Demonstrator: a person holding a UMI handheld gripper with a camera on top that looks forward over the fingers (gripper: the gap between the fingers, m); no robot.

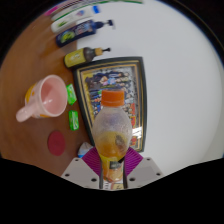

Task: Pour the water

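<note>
A clear plastic bottle [111, 130] with an orange cap and orange liquid stands upright between my fingers, and my gripper [111, 170] is shut on its lower body. The magenta pads [93, 160] press against both sides of the bottle. A pink mug [43, 98] sits on the wooden table to the left, beyond the fingers, with its handle pointing left and its mouth turned toward the bottle. The bottle's base is hidden between the fingers.
A dark-framed tray or book with a printed pattern [122, 82] lies behind the bottle. Green packets [72, 107] lie beside the mug. A pink round coaster [57, 143] sits near the left finger. Markers and small items [78, 28] lie farther back on the white surface [160, 40].
</note>
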